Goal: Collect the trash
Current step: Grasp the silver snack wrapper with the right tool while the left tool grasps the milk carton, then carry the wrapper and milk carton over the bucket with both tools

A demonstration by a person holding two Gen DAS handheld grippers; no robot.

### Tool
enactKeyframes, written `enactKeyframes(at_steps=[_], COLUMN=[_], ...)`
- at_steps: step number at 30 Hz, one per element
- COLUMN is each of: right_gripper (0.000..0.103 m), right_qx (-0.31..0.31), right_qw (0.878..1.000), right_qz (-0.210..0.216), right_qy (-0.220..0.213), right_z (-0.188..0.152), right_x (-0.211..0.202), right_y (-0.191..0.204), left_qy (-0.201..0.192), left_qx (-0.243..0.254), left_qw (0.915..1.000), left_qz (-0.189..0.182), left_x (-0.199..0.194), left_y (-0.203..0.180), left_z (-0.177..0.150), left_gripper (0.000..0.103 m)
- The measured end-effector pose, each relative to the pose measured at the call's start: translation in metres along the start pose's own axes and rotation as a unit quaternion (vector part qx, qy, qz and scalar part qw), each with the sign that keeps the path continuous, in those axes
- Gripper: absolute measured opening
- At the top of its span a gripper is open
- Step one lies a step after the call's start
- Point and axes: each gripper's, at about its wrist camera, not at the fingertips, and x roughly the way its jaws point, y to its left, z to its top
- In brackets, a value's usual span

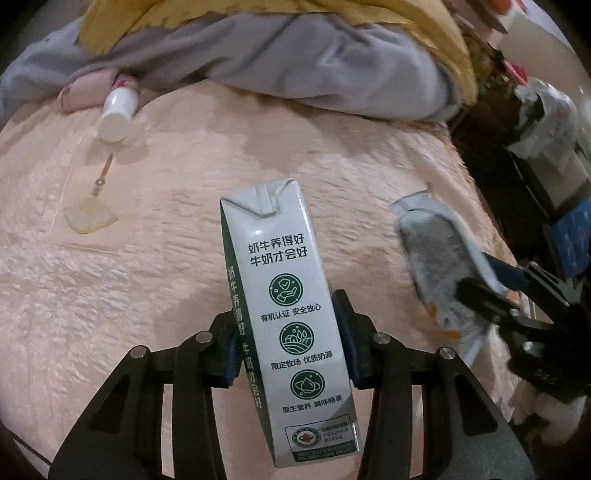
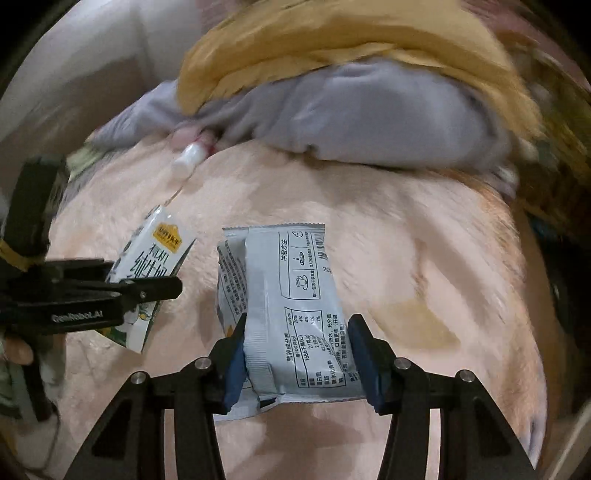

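My left gripper (image 1: pixel 290 350) is shut on a white and green milk carton (image 1: pixel 291 314) and holds it above a peach bedspread (image 1: pixel 166 258). The carton also shows at the left of the right wrist view (image 2: pixel 155 258), in the left gripper (image 2: pixel 147 291). My right gripper (image 2: pixel 297 354) is shut on a silver-grey snack wrapper (image 2: pixel 288 295), held above the bedspread (image 2: pixel 424 258). The wrapper (image 1: pixel 436 258) and right gripper (image 1: pixel 495 291) show at the right of the left wrist view. A small white bottle (image 1: pixel 116 114) lies at the far left of the bed; it also shows in the right wrist view (image 2: pixel 186 160).
A grey garment (image 1: pixel 295 66) and a yellow cloth (image 1: pixel 155 22) lie across the far side of the bed. A small yellowish scrap (image 1: pixel 88 218) on a thin chain lies at the left. Dark clutter (image 1: pixel 535 129) stands beyond the bed's right edge.
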Motion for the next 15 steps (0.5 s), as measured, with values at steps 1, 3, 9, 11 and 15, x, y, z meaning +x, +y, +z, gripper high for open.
enactKeyframes(at_steps=[1, 3, 9, 11, 15], right_gripper=[0.050, 0.050, 0.050, 0.050, 0.051], right_qx=[0.017, 0.057, 0.089, 0.094, 0.109], right_qw=[1.000, 0.998, 0.995, 0.994, 0.991], right_qz=[0.000, -0.001, -0.034, -0.044, -0.060], right_qy=[-0.009, -0.019, -0.040, -0.046, -0.057], right_z=[-0.007, -0.022, -0.053, -0.062, -0.078], right_x=[-0.011, -0.031, -0.073, -0.085, -0.110], right_y=[-0.004, -0.016, -0.028, -0.033, -0.046], left_qy=[-0.002, -0.005, -0.019, -0.022, -0.025], left_qx=[0.005, 0.015, 0.057, 0.068, 0.089], left_qw=[1.0000, 0.9999, 0.9982, 0.9974, 0.9954], left_qz=[-0.002, -0.004, -0.006, -0.010, -0.022], left_x=[-0.002, -0.005, -0.018, -0.021, -0.024], left_y=[-0.005, -0.021, -0.071, -0.086, -0.115], left_z=[-0.002, -0.004, -0.014, -0.016, -0.019], left_gripper=[0.041, 0.041, 0.041, 0.041, 0.041])
